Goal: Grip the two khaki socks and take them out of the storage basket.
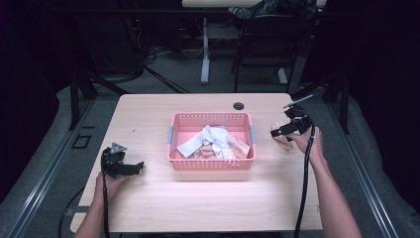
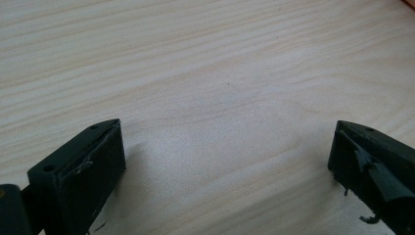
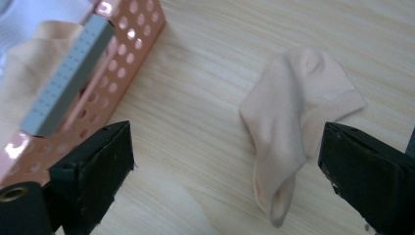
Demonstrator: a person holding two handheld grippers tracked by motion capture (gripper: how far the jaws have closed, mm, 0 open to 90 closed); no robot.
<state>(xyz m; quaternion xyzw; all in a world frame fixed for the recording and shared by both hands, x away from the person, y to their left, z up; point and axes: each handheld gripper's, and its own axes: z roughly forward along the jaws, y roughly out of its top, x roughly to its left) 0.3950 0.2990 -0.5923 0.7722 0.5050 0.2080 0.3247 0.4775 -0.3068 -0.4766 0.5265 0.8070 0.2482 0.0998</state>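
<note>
Right gripper (image 3: 225,171) wide open over a peach sock (image 3: 293,137) near the tabletop's right edge, beside the pink basket (image 1: 173,148). Sock's long axis roughly along the jaws, slightly toward one. Left gripper (image 1: 130,168) open too, empty, well apart.

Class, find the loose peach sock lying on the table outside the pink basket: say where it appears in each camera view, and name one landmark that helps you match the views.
High view: the peach sock lies right of the pink basket, partly behind the right gripper.
Left gripper view: bare table between open jaws; not in it.
Right gripper view: the sock lies right of centre, between the open jaws.
Shared landmark: the basket's grey handle.
</note>
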